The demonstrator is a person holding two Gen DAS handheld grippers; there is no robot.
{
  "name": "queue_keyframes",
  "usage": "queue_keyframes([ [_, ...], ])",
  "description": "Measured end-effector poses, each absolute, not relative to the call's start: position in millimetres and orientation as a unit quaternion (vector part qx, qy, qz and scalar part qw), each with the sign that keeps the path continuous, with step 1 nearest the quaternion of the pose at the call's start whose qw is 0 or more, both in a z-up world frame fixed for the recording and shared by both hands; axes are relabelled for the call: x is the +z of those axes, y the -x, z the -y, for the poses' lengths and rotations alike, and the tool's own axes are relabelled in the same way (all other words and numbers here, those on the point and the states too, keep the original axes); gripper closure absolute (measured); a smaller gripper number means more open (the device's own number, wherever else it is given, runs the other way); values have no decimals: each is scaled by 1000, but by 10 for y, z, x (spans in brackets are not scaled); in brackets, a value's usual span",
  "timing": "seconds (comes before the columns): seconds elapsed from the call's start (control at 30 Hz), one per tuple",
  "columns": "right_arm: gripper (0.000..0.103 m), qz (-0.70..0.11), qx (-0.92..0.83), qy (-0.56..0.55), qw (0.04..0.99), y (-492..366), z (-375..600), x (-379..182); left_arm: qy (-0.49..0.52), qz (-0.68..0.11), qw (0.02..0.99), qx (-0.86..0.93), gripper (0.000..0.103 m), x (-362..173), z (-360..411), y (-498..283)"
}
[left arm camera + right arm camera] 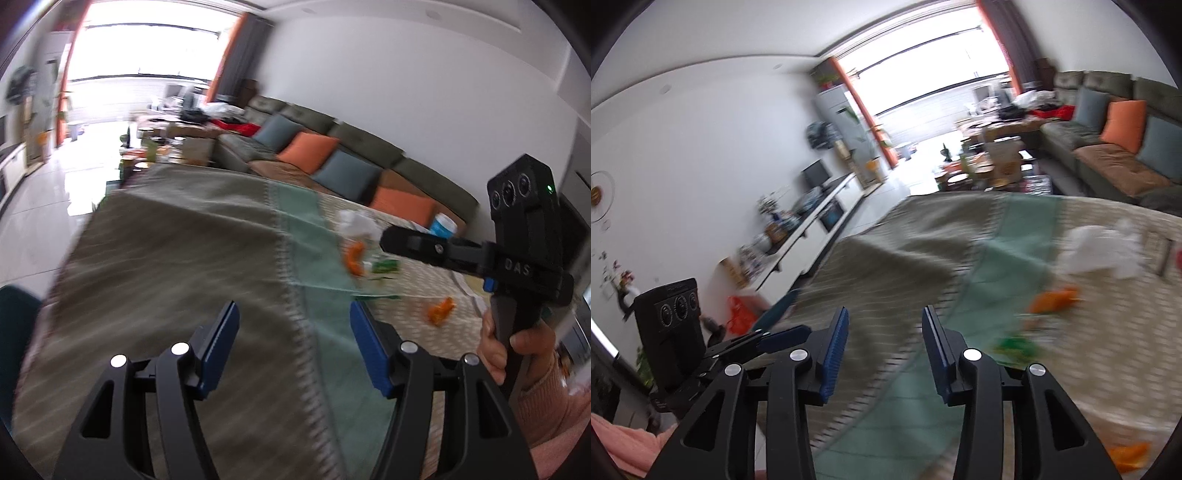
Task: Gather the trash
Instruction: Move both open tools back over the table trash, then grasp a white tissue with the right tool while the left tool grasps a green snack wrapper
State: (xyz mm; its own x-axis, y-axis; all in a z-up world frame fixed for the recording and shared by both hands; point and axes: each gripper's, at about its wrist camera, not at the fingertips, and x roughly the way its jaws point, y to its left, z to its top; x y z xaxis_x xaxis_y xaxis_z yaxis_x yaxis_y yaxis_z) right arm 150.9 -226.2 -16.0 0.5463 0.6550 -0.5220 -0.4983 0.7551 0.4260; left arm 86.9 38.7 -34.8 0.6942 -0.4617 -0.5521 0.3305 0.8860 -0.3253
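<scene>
A long grey-green sofa (354, 147) with two orange and two blue cushions lines the white wall behind a bench (177, 258) draped in a striped cloth with a pale green band. The trash lies on the right part of the bench beyond that band, motion-blurred in both views: one crumpled white tissue (356, 221), farthest from the cameras; an orange peel (354, 258) just before it, its long axis running toward the cameras; a green wrapper (386, 266) just beside that peel; and a second orange peel (439, 310) apart, nearer the bench edge. A blue-and-white tub (443, 225) stands behind them; its label cannot be read. The left gripper (293, 347) hovers over the cloth, jaws spread wide and holding nothing. The right gripper (884, 347), marked "DAS", hangs beside it, jaws parted and bare, pointing along the bench.
</scene>
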Motion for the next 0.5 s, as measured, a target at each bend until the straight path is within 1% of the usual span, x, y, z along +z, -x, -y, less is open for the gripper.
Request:
queue_keyframes([
  [0.03,58,-342,323,-117,875,-1518,2346,-160,97,-330,912,-224,36,-349,-322,-932],
  [0.23,56,-338,270,-126,893,-1794,2855,-134,67,-354,899,-251,35,-395,156,-1196],
  [0.4,53,-350,239,-135,896,-2101,3113,-174,42,-361,894,-263,31,-385,494,-1337],
  [0.5,48,-365,228,-131,893,-2322,3239,-230,27,-364,891,-268,31,-391,663,-1438],
])
